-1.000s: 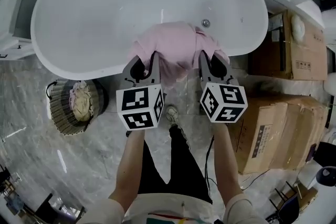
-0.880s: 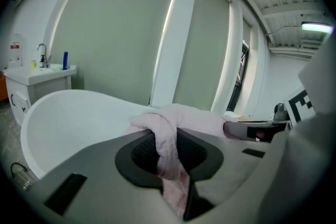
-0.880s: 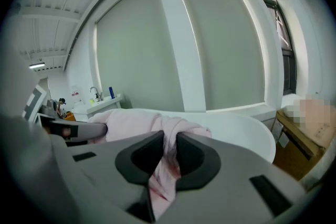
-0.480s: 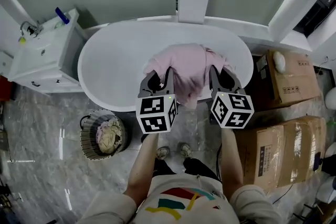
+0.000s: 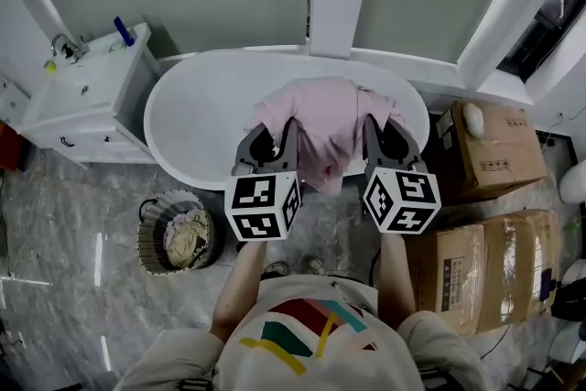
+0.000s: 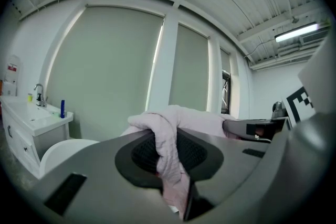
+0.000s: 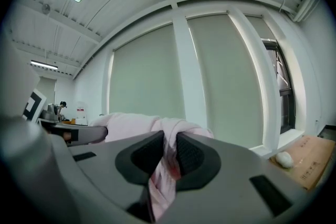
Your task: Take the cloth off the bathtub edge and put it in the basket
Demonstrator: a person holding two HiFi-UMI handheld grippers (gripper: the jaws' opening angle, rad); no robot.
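A pink cloth point(image 5: 322, 128) hangs in the air between my two grippers, above the near edge of the white bathtub point(image 5: 197, 124). My left gripper point(image 5: 271, 135) is shut on the cloth's left side, and the fabric point(image 6: 168, 144) is pinched between its dark pads. My right gripper point(image 5: 385, 131) is shut on the right side, with the cloth point(image 7: 164, 170) bunched between its pads. A round woven basket point(image 5: 163, 238) with a crumpled pale cloth in it stands on the floor at the lower left of the tub.
A white vanity with a sink point(image 5: 78, 101) stands left of the tub, with a blue bottle point(image 5: 123, 31) on it. Cardboard boxes point(image 5: 485, 256) are stacked to the right. Window blinds and white pillars rise behind the tub. The floor is grey marble.
The view has risen and pulled back from the tub. Both grippers have lifted the pink cloth clear of the tub's edge and still hold it. The basket now shows closer to the middle.
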